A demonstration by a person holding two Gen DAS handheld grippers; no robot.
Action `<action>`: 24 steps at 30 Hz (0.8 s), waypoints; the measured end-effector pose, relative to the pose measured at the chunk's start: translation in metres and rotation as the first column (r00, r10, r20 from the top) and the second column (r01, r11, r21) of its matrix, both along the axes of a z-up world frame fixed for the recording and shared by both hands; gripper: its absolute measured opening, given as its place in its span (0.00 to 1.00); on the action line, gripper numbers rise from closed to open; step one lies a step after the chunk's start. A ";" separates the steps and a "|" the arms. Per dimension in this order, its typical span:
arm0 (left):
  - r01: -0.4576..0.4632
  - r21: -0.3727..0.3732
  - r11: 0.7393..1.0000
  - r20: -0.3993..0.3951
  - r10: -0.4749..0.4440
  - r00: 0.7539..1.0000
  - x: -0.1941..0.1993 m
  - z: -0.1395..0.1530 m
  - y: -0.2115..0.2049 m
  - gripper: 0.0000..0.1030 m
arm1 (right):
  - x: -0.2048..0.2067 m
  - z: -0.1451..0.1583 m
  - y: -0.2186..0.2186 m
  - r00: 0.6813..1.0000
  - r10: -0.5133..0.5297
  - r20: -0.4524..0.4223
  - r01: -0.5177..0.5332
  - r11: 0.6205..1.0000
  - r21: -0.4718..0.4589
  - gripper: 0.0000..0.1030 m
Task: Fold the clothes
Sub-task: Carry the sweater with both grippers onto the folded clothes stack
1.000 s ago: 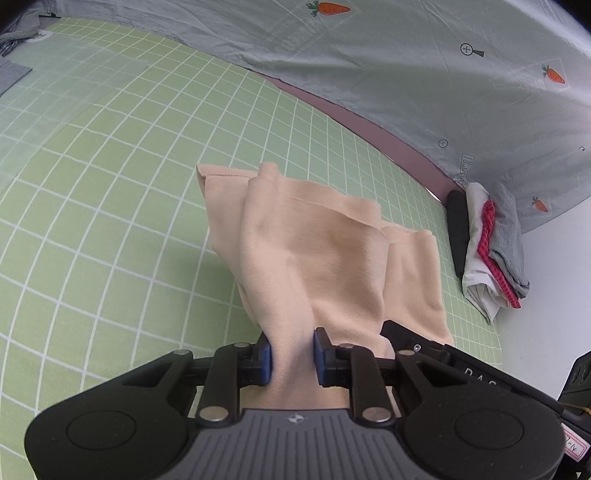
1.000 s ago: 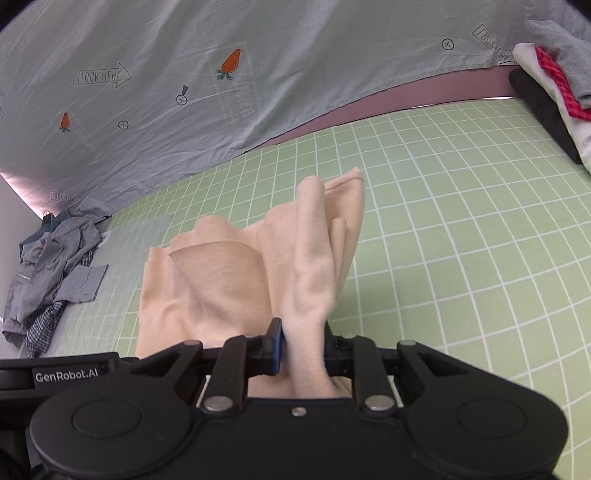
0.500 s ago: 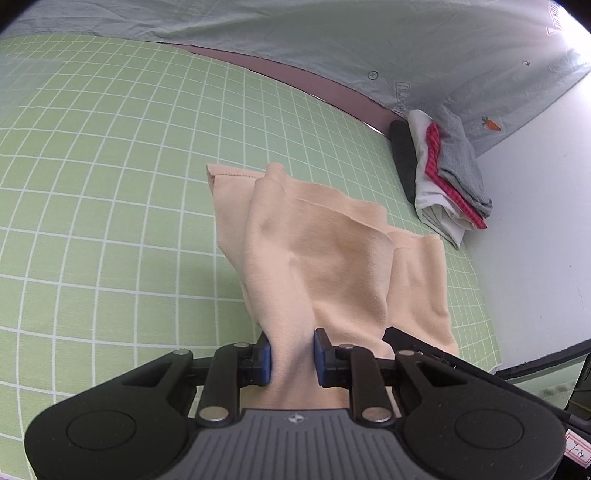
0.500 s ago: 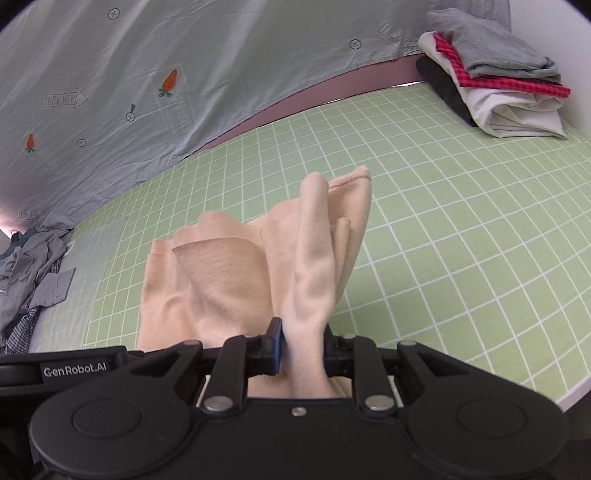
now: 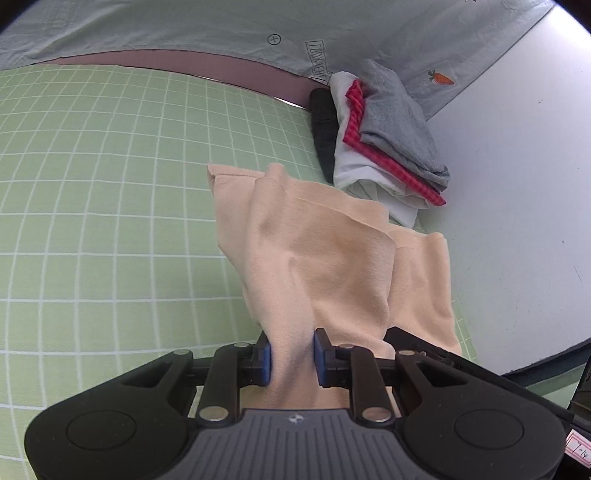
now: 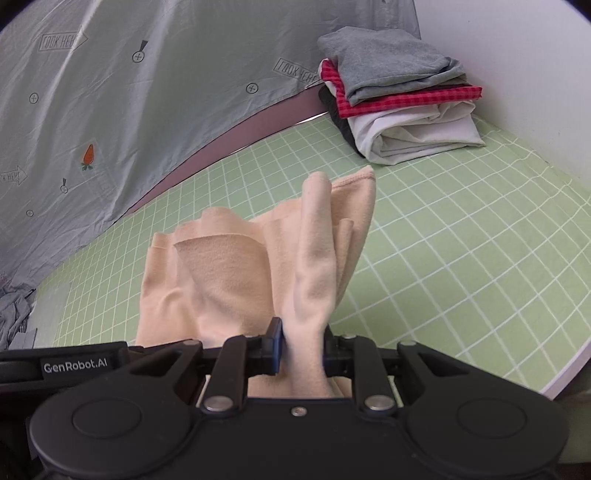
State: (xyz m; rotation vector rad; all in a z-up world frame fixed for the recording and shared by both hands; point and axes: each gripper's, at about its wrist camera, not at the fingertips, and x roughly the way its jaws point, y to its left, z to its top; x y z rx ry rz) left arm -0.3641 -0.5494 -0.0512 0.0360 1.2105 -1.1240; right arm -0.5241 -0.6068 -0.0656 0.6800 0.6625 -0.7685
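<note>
In the left wrist view, the left hand-held gripper is clenched on a bunched fold of a soft peach-coloured knit garment, its blue pads pinching the cloth from both sides. The garment fans away from the jaws, lifted over a pale green surface with a white grid pattern; one hemmed corner reaches toward the far side, and the right part of the cloth hangs down over the surface's edge area. Just beyond the garment, at the far right corner of the surface, stands a stack of folded clothes: a dark piece lowest, white above it, then red checked fabric, and a grey piece on top. A grey-blue sheet printed with small carrots hangs behind, and a plain white wall lies to the right. In the right wrist view, the right hand-held gripper likewise grips a gathered ridge of the same peach garment, which rises in upright folds from the jaws and spreads to the left above the green gridded surface. The folded stack sits near the far corner, apart from the garment. A crumpled heap of grey clothes shows at the left edge.
</note>
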 end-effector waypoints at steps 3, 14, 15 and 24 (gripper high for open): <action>0.026 -0.035 0.999 0.004 -0.026 1.000 -0.020 0.001 -0.065 0.23 | -0.024 0.010 -0.059 1.000 -0.009 0.011 0.009 1.000 -0.029 0.19; 0.065 -0.230 0.971 0.114 -0.039 0.993 0.019 0.071 -0.290 0.23 | -0.042 0.084 -0.281 0.982 -0.055 0.181 0.089 0.978 -0.187 0.19; 0.067 -0.245 0.967 0.131 -0.036 0.991 0.030 0.077 -0.311 0.23 | -0.035 0.090 -0.303 0.977 -0.053 0.208 0.095 0.976 -0.197 0.19; -0.024 -0.177 0.984 0.233 0.065 0.970 0.112 0.015 -0.441 0.33 | 0.062 0.060 -0.477 0.976 -0.076 0.204 0.130 0.956 -0.264 0.35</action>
